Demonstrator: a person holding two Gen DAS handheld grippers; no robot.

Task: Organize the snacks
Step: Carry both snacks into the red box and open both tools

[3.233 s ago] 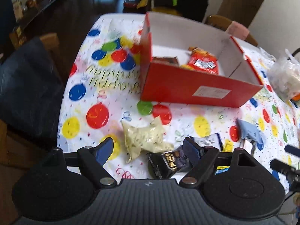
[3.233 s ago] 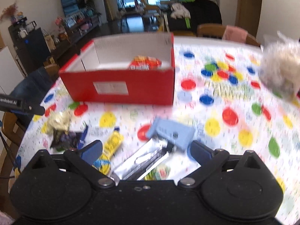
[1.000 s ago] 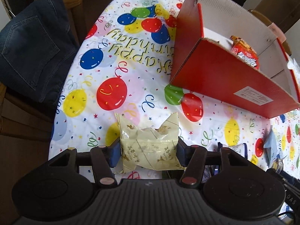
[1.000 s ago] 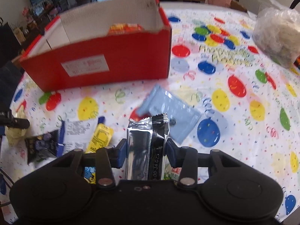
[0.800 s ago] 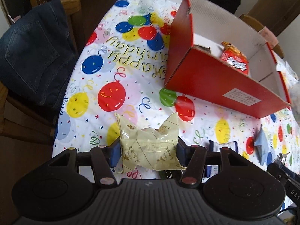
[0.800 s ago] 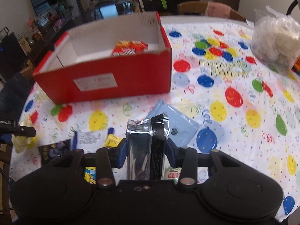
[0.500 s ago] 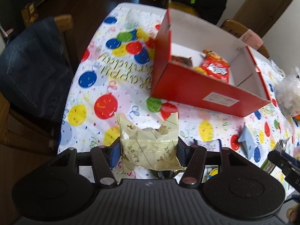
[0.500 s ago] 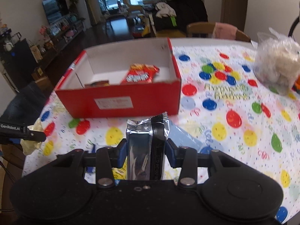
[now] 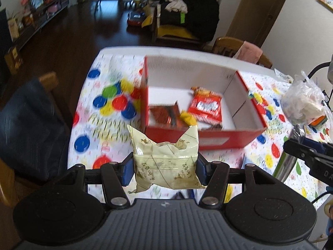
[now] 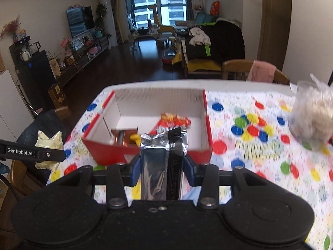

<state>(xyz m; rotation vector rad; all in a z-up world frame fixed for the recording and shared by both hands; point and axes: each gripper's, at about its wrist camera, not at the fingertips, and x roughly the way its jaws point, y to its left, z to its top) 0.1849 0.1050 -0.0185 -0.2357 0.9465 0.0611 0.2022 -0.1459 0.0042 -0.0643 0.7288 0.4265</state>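
Two tools each carry a snack above the desk (image 9: 116, 62). The left tool (image 9: 165, 167) has its blue pads pressed on either side of a pale yellow crinkled plastic snack bag with gold print (image 9: 166, 162), which stands upright between them, clear of the balloon-patterned tablecloth. The right tool (image 10: 162, 168) is clamped on a silver and black foil snack packet (image 10: 163, 162), also upright and lifted off the cloth.

Beyond both tools, an open red cardboard box with a white inside (image 9: 197, 77) sits on the desk. In it lie a red and orange snack bag (image 9: 206, 107) toward the middle, a reddish-brown packet (image 9: 164, 114) in the near left corner, and a small yellow item between them, too blurred to identify.

In the right wrist view, the left tool and its yellow bag appear at the left edge, near the box's left end. A knotted clear plastic bag with pale contents (image 10: 312, 114) rests on the desk's right side, well apart from the box. A chair draped with dark denim (image 9: 27, 125) stands at the desk's left edge.
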